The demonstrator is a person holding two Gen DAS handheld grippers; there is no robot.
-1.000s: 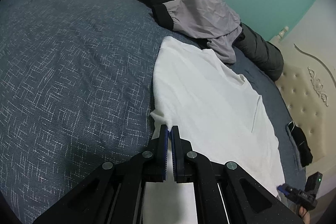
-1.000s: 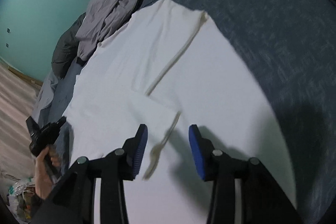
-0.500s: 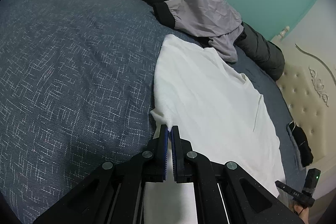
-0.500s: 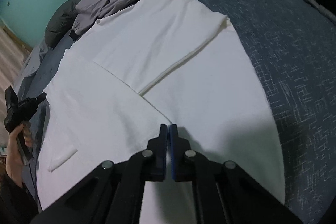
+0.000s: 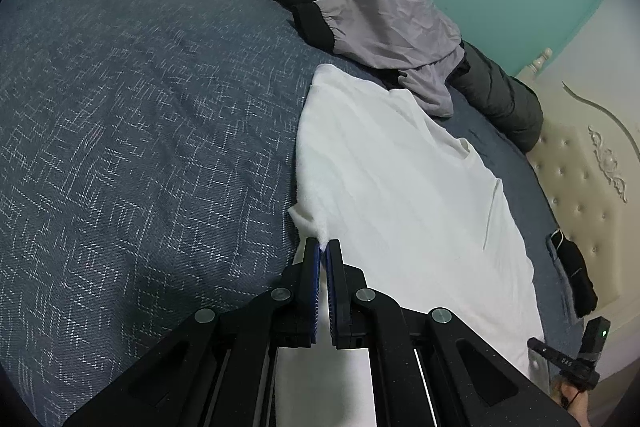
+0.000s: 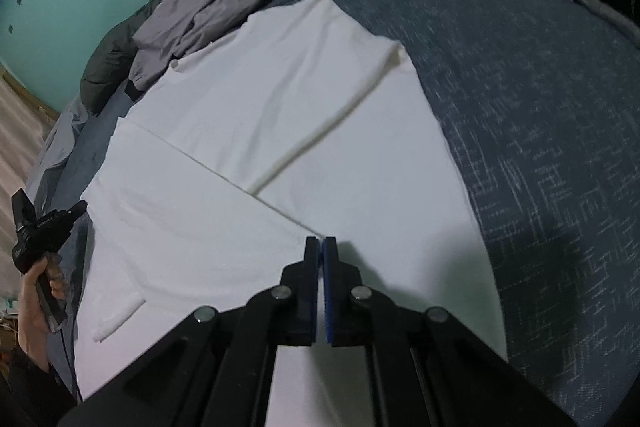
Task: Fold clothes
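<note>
A white T-shirt (image 5: pixel 400 179) lies spread on the blue-grey bedspread (image 5: pixel 140 107). My left gripper (image 5: pixel 323 245) is shut on a corner of the shirt's left edge, where a small peak of fabric rises into the pads. In the right wrist view the shirt (image 6: pixel 280 99) shows a diagonal fold line and a sleeve seam. My right gripper (image 6: pixel 321 243) is shut on the shirt right at the near end of that fold. The left gripper (image 6: pixel 78 209) shows there at the far left, held in a hand (image 6: pixel 32 303).
A crumpled grey garment (image 5: pixel 392 27) and dark clothes lie past the shirt, against a rolled dark green duvet (image 5: pixel 500 95). A black item (image 5: pixel 576 267) rests by the cream tufted headboard (image 5: pixel 592 179). A teal wall stands behind the bed.
My right gripper's jaws, open around a strip of shirt edge a second ago, have shut on the fabric, and the gripper has rolled a little. The left gripper holds the same corner, unmoved.
</note>
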